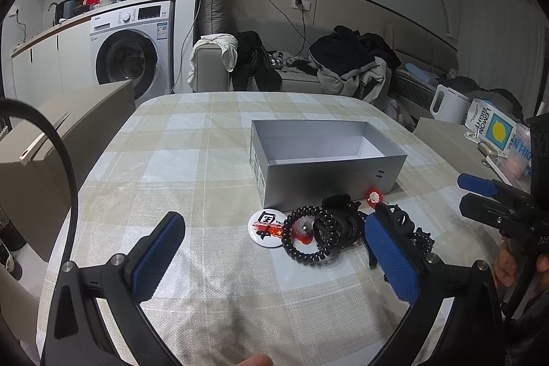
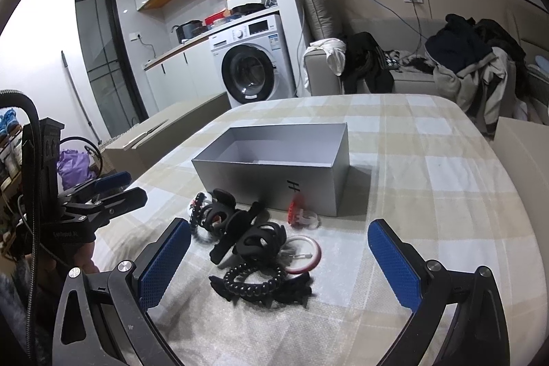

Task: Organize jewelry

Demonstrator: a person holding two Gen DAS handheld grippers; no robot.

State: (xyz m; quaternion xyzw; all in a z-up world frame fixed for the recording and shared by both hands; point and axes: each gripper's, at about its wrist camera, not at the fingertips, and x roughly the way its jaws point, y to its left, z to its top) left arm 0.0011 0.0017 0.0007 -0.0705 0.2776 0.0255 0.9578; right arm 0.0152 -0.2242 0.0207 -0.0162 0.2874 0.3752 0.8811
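An open grey box stands empty on the checked tablecloth. In front of it lies a heap of accessories: a black spiral hair tie, black claw clips, a round badge, a red flower ring and a pink-rimmed ring. My left gripper is open, with the heap at its right finger. My right gripper is open around the heap's near side. Neither holds anything.
A beige carton stands left of the table, another carton with a lemon-print pack at the right. Behind are a washing machine and a sofa piled with clothes. A hand holds the right gripper.
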